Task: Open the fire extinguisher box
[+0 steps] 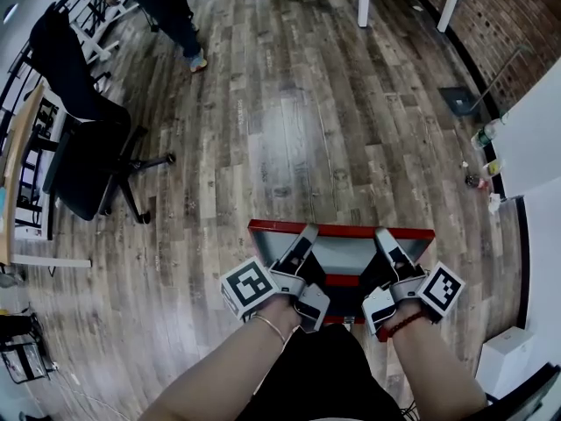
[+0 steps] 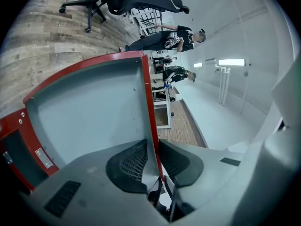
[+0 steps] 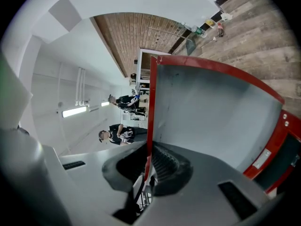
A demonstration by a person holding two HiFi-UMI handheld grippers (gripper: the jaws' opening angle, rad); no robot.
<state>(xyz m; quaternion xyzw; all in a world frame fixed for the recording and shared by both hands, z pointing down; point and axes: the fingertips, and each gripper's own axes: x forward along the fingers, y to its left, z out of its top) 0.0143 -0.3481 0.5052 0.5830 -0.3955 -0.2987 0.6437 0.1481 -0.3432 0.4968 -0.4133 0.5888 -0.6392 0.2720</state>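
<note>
While the lid (image 1: 351,254) stands raised | left tool (image 2: 151,146), right tool (image 3: 149,158) clamp its thin red rim (image 1: 342,230) | seemingly metal

Plank floor (image 1: 289,121), black chair (image 1: 83,160), brick wall (image 1: 495,24)

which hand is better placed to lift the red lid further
Neither clearly: the left gripper and right gripper each clamp fingers on opposite side edges of the lid, so both together seems best.

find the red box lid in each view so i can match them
Head view: lid bottom centre, red rim uppermost.
Left gripper view: lid fills left-centre, red edge pinched in the jaws.
Right gripper view: lid fills right-centre, red edge pinched in the jaws.
Shared landmark: wood plank floor.
</note>
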